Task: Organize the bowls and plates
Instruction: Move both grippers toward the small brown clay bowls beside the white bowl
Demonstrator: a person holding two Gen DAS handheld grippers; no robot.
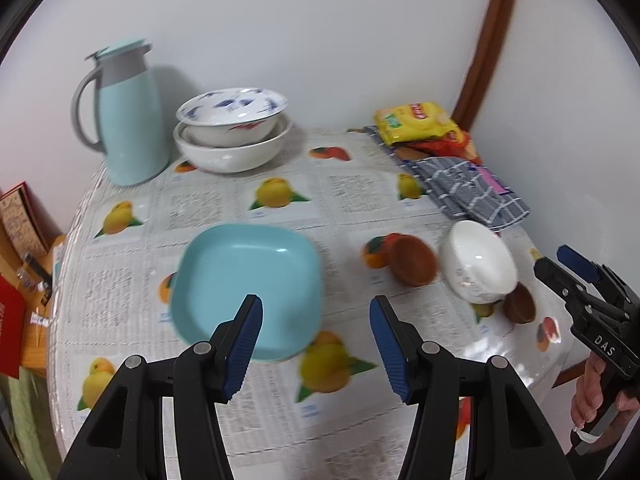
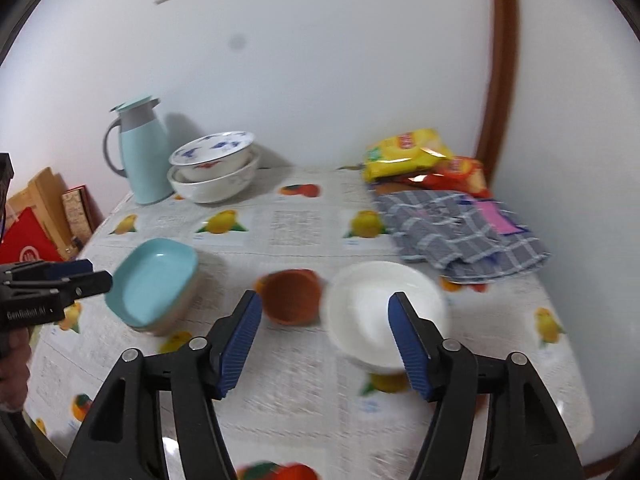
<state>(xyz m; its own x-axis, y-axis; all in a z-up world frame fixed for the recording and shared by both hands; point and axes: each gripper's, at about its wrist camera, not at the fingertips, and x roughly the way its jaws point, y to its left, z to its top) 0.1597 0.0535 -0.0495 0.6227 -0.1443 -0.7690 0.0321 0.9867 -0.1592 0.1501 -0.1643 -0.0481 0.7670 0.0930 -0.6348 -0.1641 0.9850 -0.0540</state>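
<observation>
Hovering with jaws apart and empty, the left gripper angled down over a teal plate on the table; stacked bowls stood beside a thermos. From the right wrist, the right gripper, likewise parted and holding nothing, hung above a white bowl near a brown bowl.
</observation>
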